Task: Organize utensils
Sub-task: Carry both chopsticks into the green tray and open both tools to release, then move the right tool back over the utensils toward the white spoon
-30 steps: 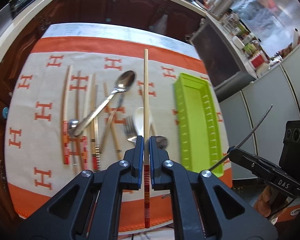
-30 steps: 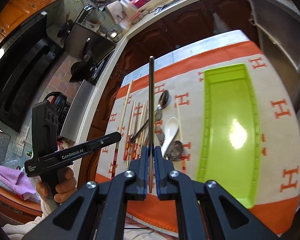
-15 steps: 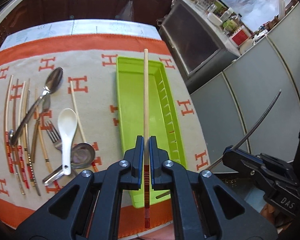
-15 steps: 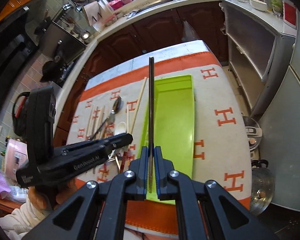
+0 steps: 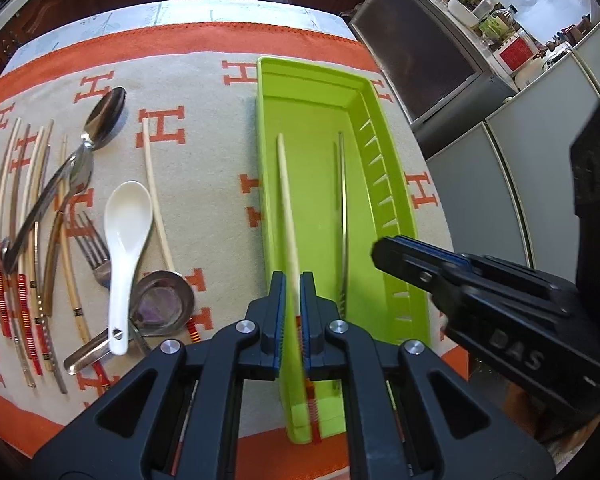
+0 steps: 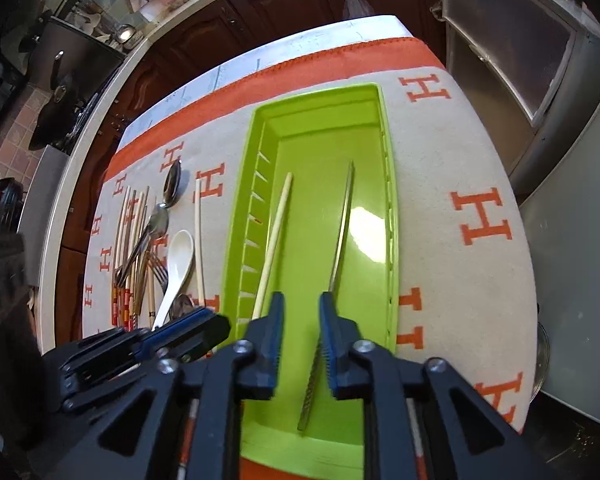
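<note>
A lime green tray (image 5: 396,208) (image 6: 260,148) lies on the orange and beige cloth. A wooden chopstick (image 5: 286,200) (image 6: 274,236) and a metal chopstick (image 5: 343,216) (image 6: 340,240) lie lengthwise inside it. My left gripper (image 5: 293,304) hovers over the tray's near end, its jaws parted slightly around the wooden chopstick without clamping it. My right gripper (image 6: 300,320) is open wide above the tray, with the metal chopstick lying by its right finger. The right gripper also shows in the left wrist view (image 5: 440,268).
Left of the tray lie a white ceramic spoon (image 5: 126,232), metal spoons (image 5: 100,124), a fork (image 5: 94,248), a ladle (image 5: 162,300) and several chopsticks (image 5: 24,240). Dark cabinets stand beyond the table, and grey appliances (image 6: 520,60) stand to the right.
Both grippers have lowered over the tray and opened. The wooden chopstick and the metal chopstick have been let go and now lie inside the tray.
</note>
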A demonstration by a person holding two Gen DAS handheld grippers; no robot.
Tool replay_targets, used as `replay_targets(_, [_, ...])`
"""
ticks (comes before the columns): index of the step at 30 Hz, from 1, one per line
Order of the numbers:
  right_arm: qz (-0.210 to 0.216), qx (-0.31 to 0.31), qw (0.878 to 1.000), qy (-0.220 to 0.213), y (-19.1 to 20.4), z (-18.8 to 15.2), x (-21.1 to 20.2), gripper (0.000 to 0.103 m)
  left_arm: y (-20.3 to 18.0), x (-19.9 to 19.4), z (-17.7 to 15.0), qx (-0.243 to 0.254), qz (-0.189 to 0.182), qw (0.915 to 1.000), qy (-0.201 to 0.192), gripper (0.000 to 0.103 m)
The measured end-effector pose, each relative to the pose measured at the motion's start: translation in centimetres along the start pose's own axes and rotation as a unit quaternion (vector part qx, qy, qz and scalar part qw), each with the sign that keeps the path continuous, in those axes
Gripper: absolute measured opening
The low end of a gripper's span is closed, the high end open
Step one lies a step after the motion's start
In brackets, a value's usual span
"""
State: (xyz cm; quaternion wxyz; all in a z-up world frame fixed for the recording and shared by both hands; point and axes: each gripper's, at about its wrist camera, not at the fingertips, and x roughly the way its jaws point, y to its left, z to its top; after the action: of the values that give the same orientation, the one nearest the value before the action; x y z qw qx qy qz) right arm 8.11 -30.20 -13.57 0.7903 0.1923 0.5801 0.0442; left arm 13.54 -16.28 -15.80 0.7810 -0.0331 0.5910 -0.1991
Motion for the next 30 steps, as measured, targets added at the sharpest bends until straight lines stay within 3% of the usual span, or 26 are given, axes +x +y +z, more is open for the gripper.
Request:
replay_targets(3, [-0.013, 0.006, 1.000, -0.020, -0.2, -0.2, -0.2, 0.038, 0.2, -1.0, 0.0, 0.000, 0.000, 1.0000, -0.003, 0.027])
replay_targets(5, [-0.032, 0.006, 0.999, -0.029, -0.4, -0.4, -0.1, 0.039, 0.5, -2.1, -0.2, -0.003, 0.004, 0.9999, -0.014, 0.046])
replay_targets(7, [-0.058, 0.005, 0.998, -0.034, -0.7, -0.6, 0.0, 0.039, 0.9, -2.8, -0.4, -0.004, 0.008, 0.9997, -0.024, 0.048])
replay_targets(12, [-0.065, -0.005, 0.997, -0.039, -0.5, -1.4, 0.4, 0.039, 2.0, -3.6, -0.8, -0.006, 0.020, 0.9995, -0.026, 0.048])
replay_targets(18, [-0.087, -0.006, 0.993, -0.077, -0.5, -1.8, -1.2, 0.039, 3.3, -4.3, -1.0, -0.017, 0.028, 0.9989, -0.034, 0.048])
replay_targets(24, [-0.110, 0.002, 0.993, -0.049, -1.7, -2.0, 0.6, 0.039, 4.0, -4.8, -1.3, -0.019, 0.037, 0.9983, -0.041, 0.048])
replay_targets(26, [-0.113, -0.002, 0.993, -0.039, -1.7, -2.2, 1.2, 0.030, 4.3, -5.0, -1.4, -0.019, 0.041, 0.9980, -0.045, 0.048])
replay_targets(27, [-0.107, -0.003, 0.994, -0.034, -1.7, -2.3, 1.5, 0.020, 4.4, -5.1, -1.4, -0.020, 0.042, 0.9979, -0.046, 0.048])
replay_targets(30, [-0.118, -0.007, 0.992, -0.034, -1.4, -2.6, 1.8, 0.013, 5.0, -5.2, -1.6, -0.027, 0.040, 0.9980, -0.042, 0.048])
